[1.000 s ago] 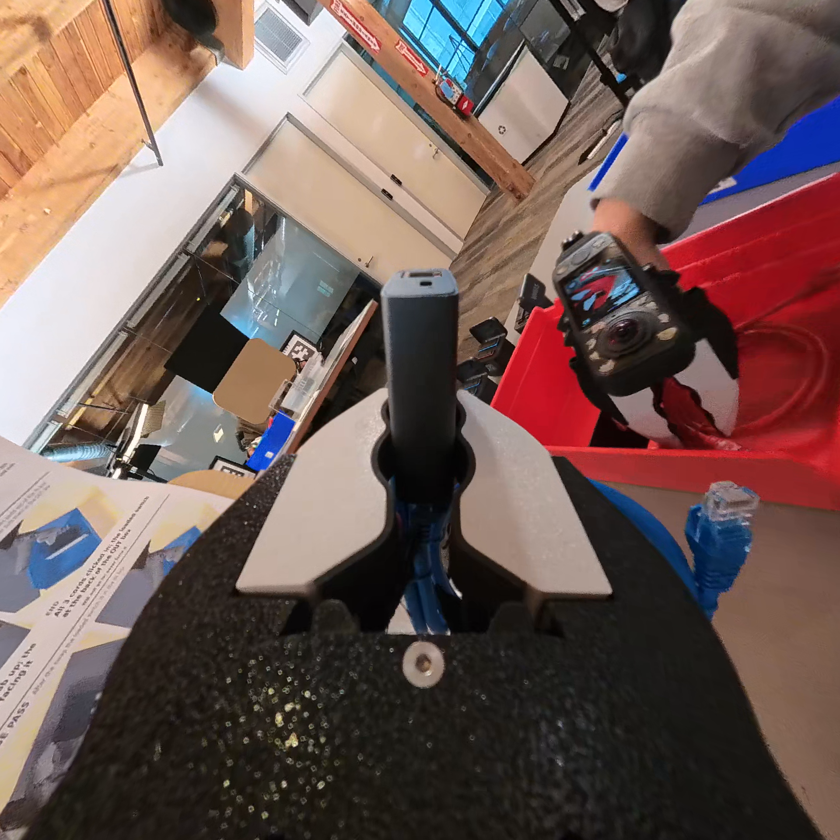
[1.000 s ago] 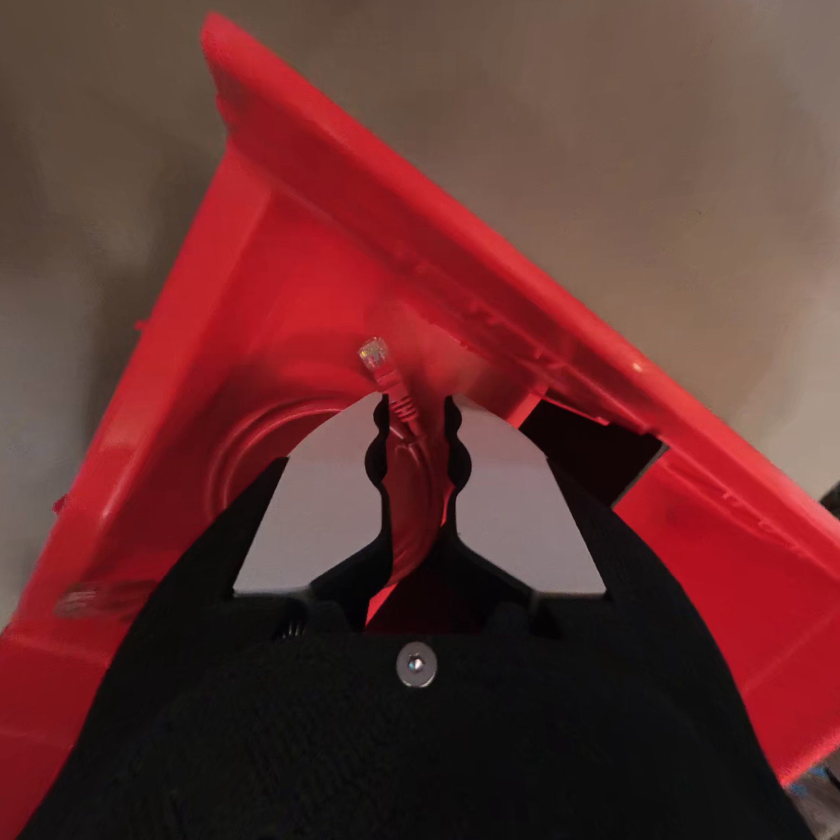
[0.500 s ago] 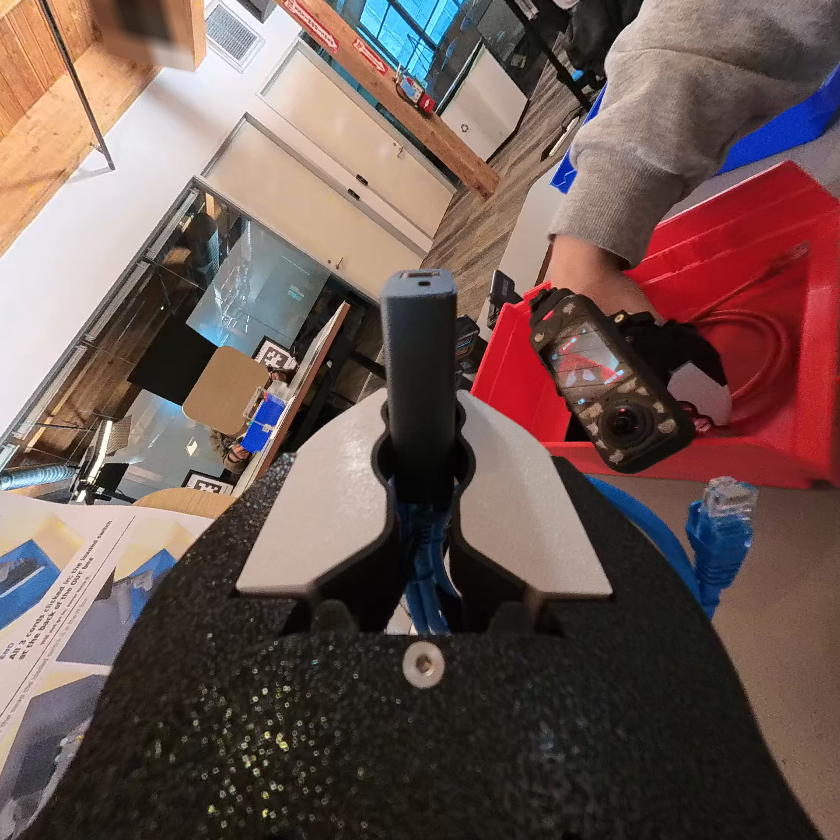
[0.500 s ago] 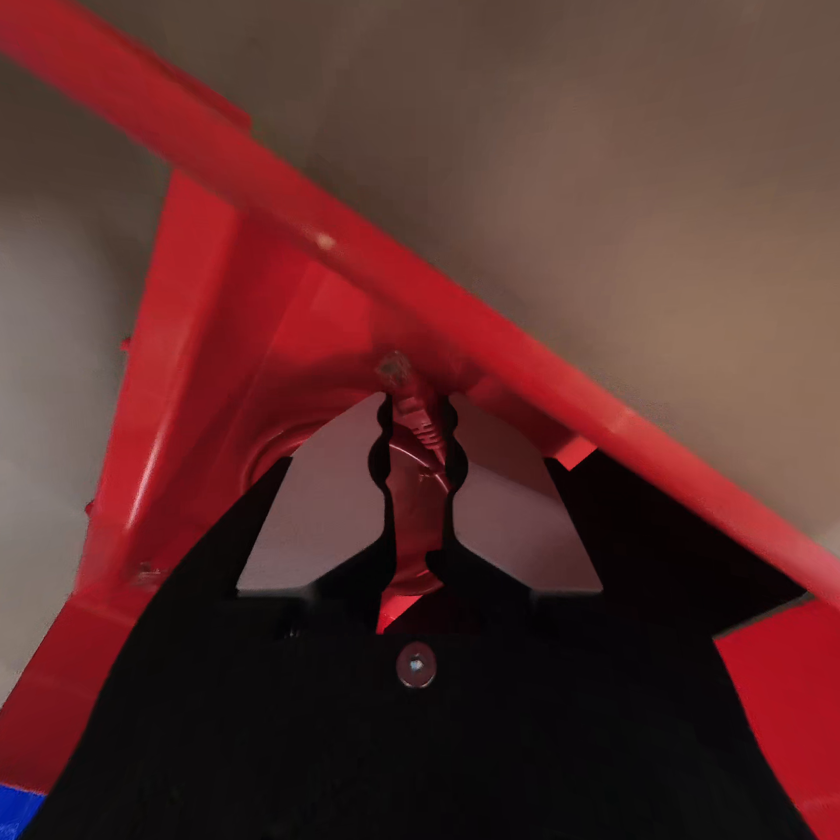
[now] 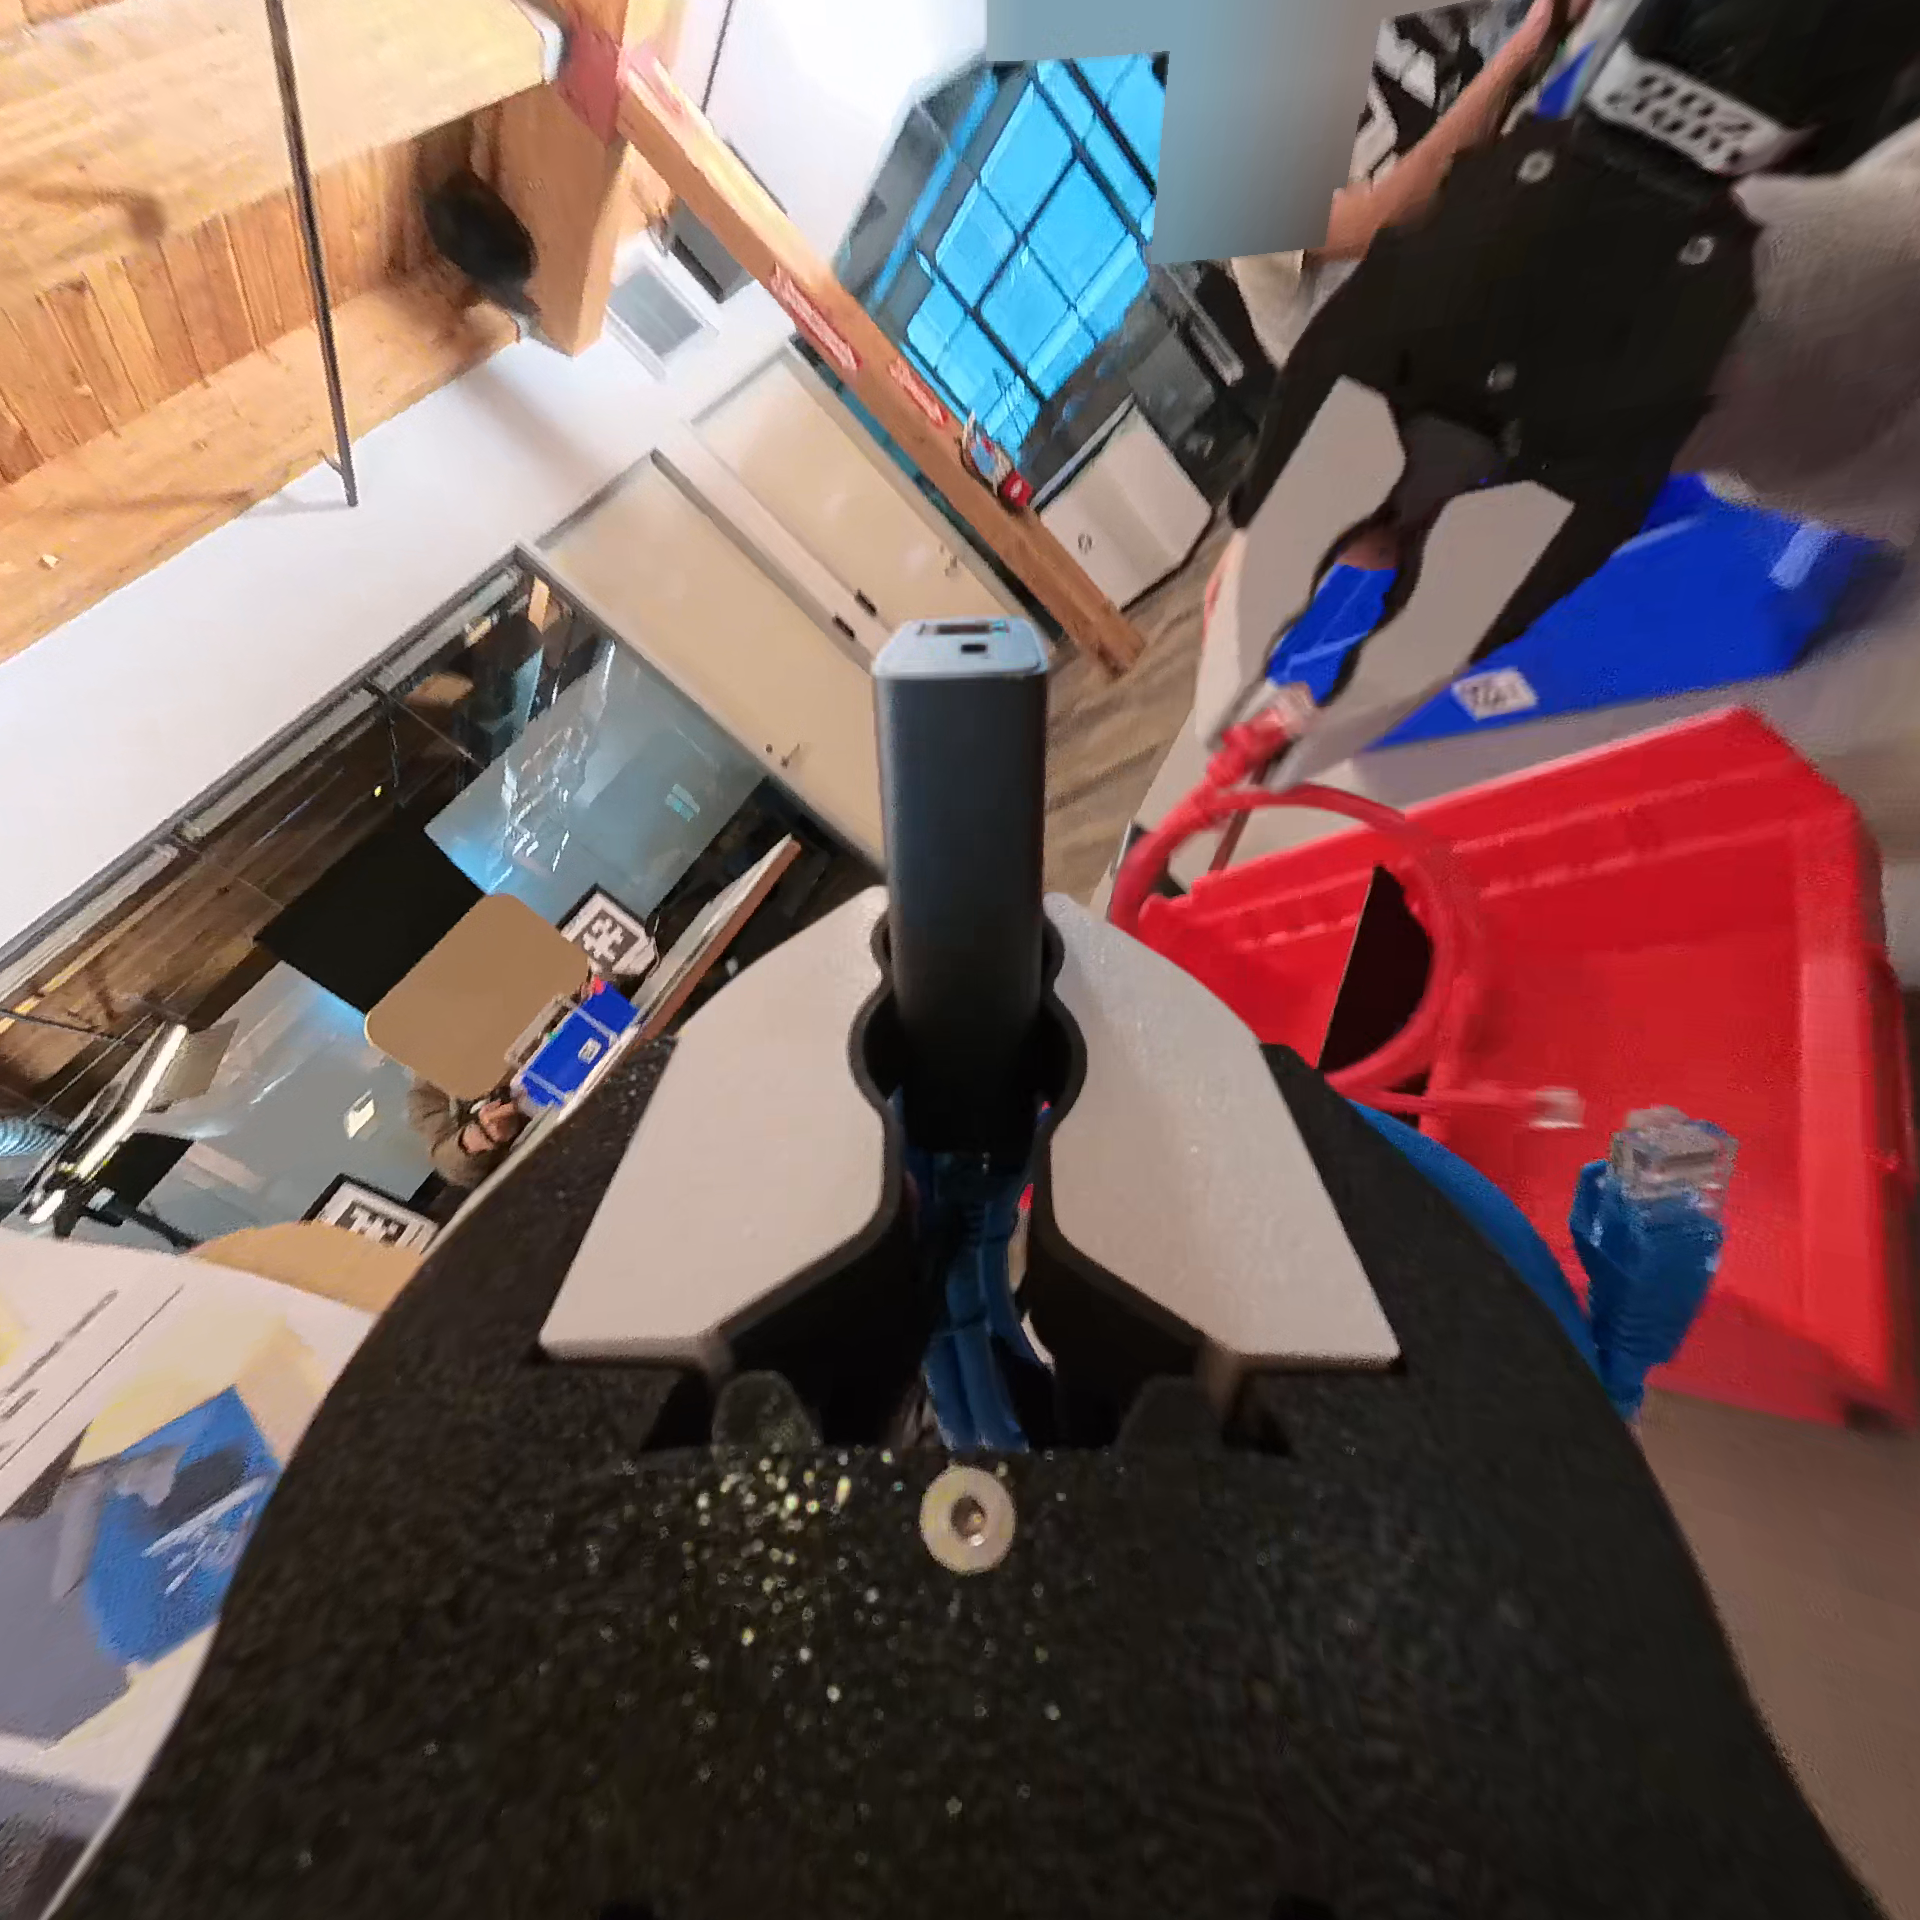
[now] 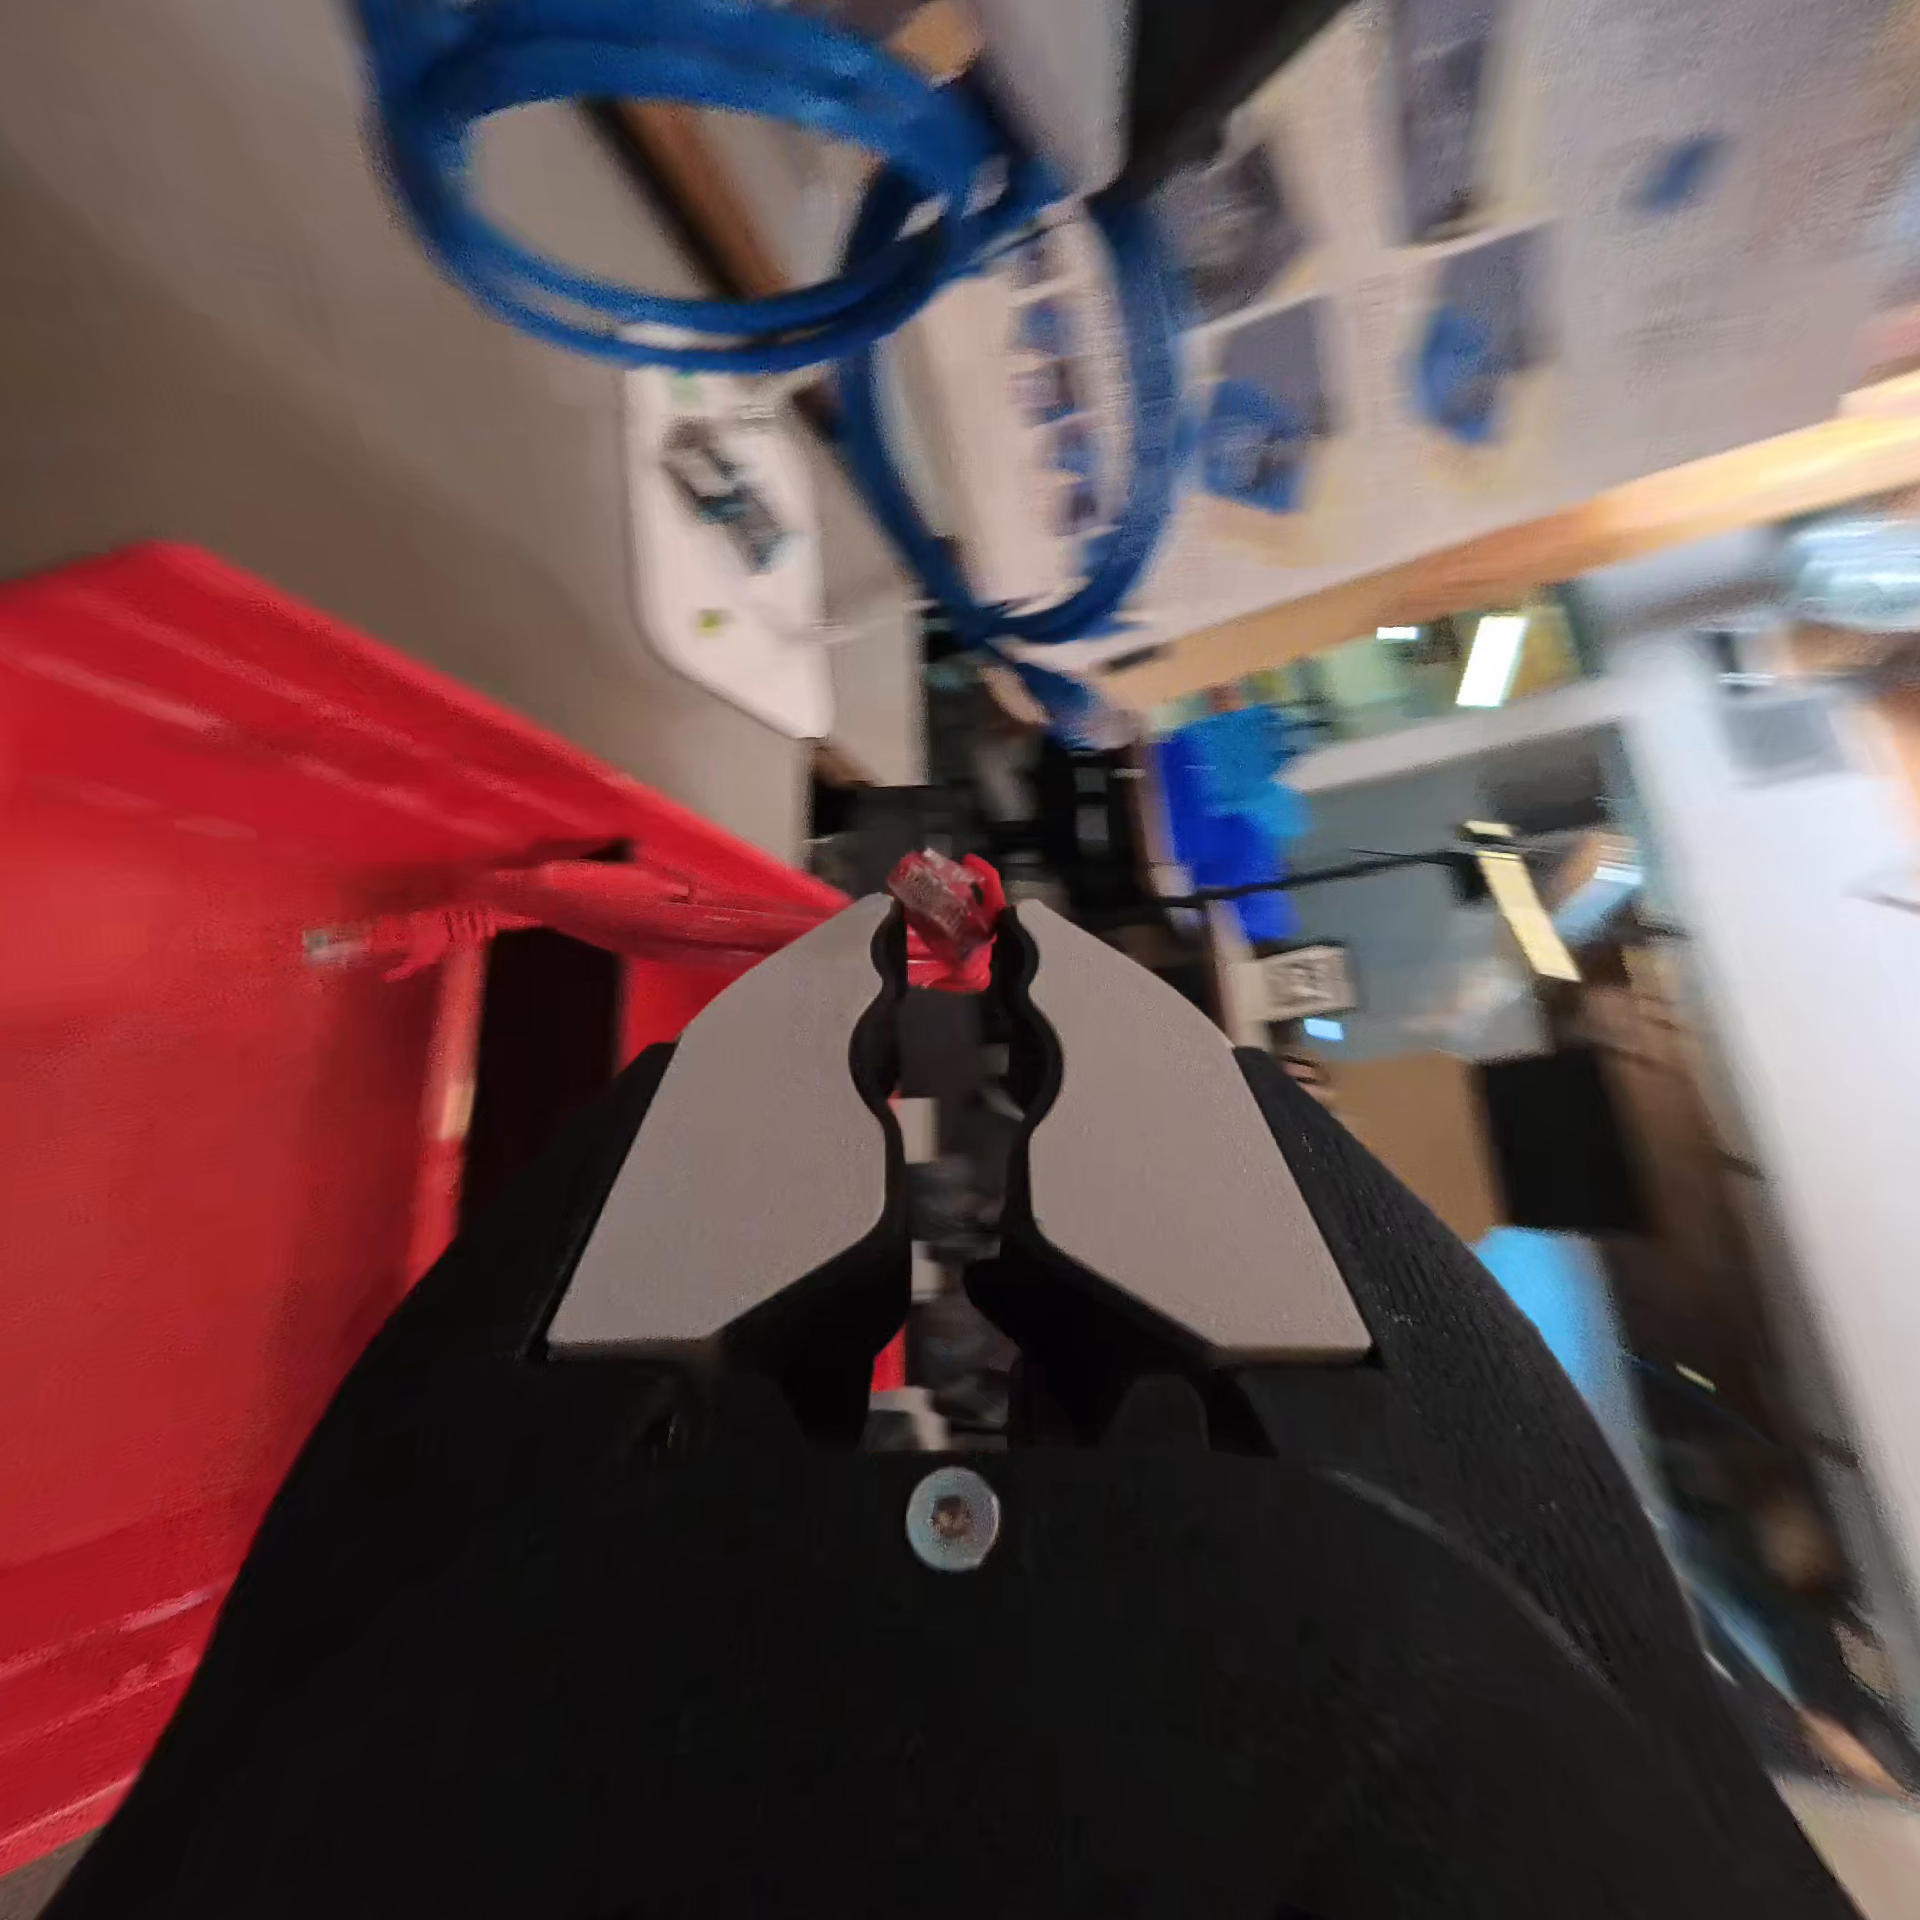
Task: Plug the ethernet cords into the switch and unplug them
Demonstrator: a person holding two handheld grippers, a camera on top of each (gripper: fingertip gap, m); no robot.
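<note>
Red cable plug (image 6: 943, 902) has been lifted out of the red bin (image 5: 1662, 1039) between closed right fingers (image 6: 1153, 1122), while a dark bar-shaped device (image 5: 958, 831) stays clamped by left fingers (image 5: 758, 1153) beside the bin.

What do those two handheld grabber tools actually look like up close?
Both look alike. The left gripper has a rough, speckled black body, two flat pale grey fingers with wavy scalloped inner edges, and a silver screw in the middle. The right gripper repeats this: black body, grey fingers, one screw. Seen from the left wrist view, it bears black-and-white patterned markers.
</note>
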